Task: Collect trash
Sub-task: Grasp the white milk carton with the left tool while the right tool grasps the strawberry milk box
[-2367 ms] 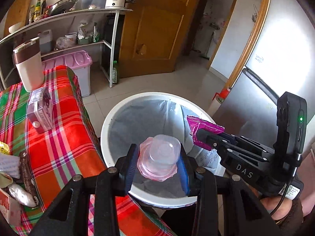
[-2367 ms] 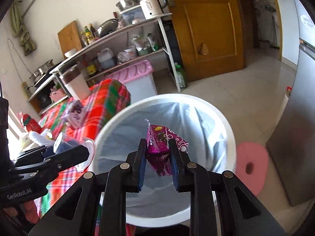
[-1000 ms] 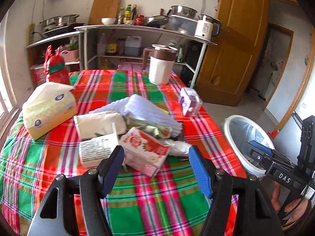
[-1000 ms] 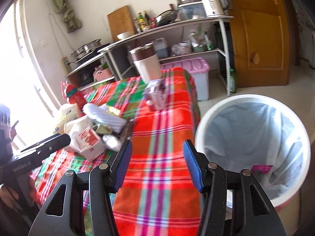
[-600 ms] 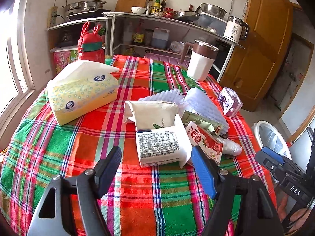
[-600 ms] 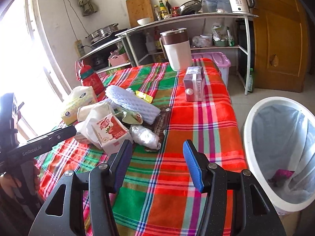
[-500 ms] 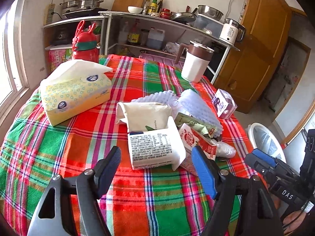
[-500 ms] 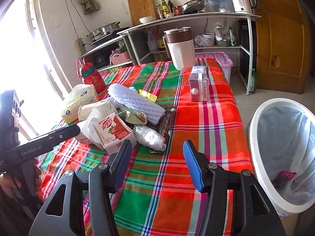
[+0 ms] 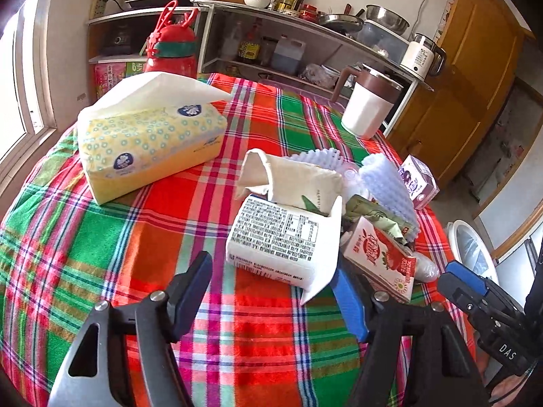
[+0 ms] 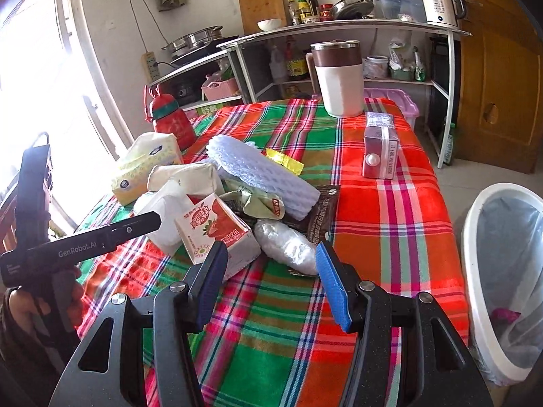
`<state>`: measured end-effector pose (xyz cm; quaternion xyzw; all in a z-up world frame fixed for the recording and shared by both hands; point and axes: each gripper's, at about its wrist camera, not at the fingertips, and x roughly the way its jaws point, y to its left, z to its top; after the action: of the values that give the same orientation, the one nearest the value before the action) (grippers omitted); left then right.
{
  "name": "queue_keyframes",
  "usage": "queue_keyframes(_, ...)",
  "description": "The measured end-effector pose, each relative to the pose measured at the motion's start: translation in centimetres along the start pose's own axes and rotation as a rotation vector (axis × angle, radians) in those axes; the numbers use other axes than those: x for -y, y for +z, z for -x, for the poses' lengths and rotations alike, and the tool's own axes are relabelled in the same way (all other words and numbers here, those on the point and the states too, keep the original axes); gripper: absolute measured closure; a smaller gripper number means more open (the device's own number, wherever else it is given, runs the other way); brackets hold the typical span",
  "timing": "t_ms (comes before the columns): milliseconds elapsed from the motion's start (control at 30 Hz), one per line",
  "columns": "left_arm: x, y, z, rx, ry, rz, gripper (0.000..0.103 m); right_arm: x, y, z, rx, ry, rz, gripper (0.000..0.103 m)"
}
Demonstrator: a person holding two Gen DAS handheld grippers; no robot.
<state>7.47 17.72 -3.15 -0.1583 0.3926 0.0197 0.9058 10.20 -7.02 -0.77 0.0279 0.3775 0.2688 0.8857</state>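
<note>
The trash lies heaped at the middle of the bench, which is covered by a red, green and white plaid cloth [image 9: 135, 247]: a white soft pack printed with small black text [image 9: 278, 237], a crumpled cream paper bag [image 9: 298, 183] behind it, a red-and-white strawberry drink carton [image 10: 213, 227], a crinkled clear plastic wrap [image 10: 285, 240] and a white foam fruit net [image 10: 264, 179]. The left gripper [image 9: 271, 291] hovers just before the white pack with its jaws wide; they have just been closing slightly, and nothing is between them. The right gripper [image 10: 271, 268] is likewise empty with jaws wide, aimed at the gap between carton and wrap. Likely faults: the soft pack may buckle and slide out of a closing grip; the heaped pieces overlap, so lifting one may drag a neighbour off the bench; the two grippers converge on the same heap and may collide. A yellow patterned tissue pack [image 9: 149, 135] and an upright purple-and-white drink carton [image 10: 380, 149] could be mistaken for trash. The right wrist view alone shows the white round bin with its clear liner [image 10: 475, 237] beside the bench, a magenta scrap inside, plus a dark brown sachet [image 10: 322, 213] under the heap; the left wrist view alone shows the pack's printed face.
</note>
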Motion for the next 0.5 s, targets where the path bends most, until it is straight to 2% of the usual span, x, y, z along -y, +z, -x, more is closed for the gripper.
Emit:
queue_keyframes(167,-0.8,0.6,0.2,0.001,-0.026,-0.029,0.031,-1.2,0.2,-0.7,-0.008,0.040,0.041,0.048)
queue_keyframes(300,-0.5,1.3,0.1,0.005,-0.037,-0.080,0.027,-2.4,0.4,-1.5,-0.025,0.090,0.096,0.040)
queue_keyframes(500,-0.5,2.2,-1.3,-0.027,-0.052,-0.100,0.027,-3.7,0.5,-3.4,-0.079,0.118,0.172,0.037)
